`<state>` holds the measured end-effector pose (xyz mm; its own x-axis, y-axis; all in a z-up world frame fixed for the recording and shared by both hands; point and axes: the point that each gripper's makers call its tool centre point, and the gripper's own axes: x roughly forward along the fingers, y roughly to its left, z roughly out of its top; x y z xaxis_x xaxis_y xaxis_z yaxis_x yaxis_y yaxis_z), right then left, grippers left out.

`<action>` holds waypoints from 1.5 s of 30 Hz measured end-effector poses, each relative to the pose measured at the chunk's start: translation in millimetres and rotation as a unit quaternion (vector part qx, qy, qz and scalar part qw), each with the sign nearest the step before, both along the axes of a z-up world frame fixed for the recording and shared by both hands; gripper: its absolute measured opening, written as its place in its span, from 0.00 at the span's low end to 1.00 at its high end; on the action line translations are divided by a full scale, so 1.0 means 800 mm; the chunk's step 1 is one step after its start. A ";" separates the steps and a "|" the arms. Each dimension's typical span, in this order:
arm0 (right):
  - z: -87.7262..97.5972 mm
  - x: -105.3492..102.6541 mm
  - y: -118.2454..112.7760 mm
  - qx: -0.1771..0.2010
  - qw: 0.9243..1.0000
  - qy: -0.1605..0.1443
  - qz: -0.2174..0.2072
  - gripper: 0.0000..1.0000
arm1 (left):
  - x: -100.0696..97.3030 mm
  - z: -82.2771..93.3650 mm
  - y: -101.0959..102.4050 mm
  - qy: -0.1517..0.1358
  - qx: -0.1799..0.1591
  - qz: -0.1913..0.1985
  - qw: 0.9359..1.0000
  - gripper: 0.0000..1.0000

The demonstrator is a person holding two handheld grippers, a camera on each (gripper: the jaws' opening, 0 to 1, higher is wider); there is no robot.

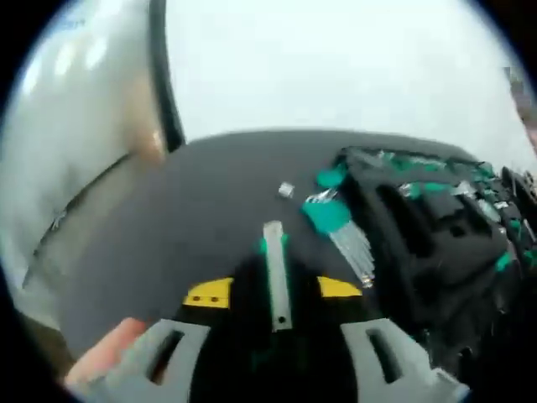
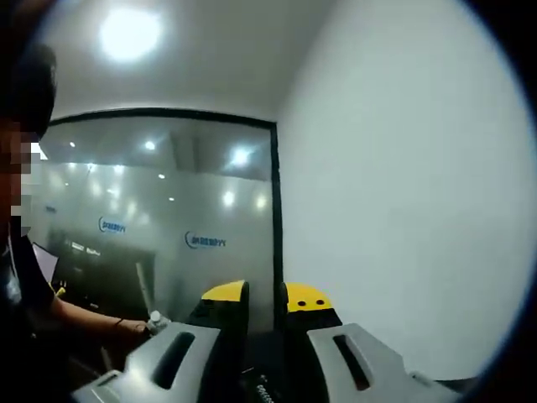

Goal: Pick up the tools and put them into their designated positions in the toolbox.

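In the left gripper view the whole picture was smeared by motion. The toolbox (image 1: 436,218) ran off the right edge, and the tools in its slots were too blurred to name. A bundle of hex keys (image 1: 348,243) beside it on the desk (image 1: 193,210) showed only as a streaked fan. The lower end of the metal tool (image 1: 275,273) between the jaws was hidden. A hand (image 1: 105,353) was cut off at the lower left. In the right gripper view a person (image 2: 25,277) was cut by the left edge.
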<state>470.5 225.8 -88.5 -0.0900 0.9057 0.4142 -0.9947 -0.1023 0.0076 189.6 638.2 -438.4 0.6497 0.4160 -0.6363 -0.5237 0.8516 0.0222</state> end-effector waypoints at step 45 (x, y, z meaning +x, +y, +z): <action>-0.018 0.008 0.017 -0.021 1.000 0.016 0.007 0.14 | -0.045 0.009 -0.092 0.070 -0.146 -0.087 0.983 0.18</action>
<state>476.7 239.4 -103.3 -0.0900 0.9215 0.3779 -0.9923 -0.1153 0.0449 153.6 564.6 -431.0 0.5933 0.0921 -0.7997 -0.3779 0.9090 -0.1757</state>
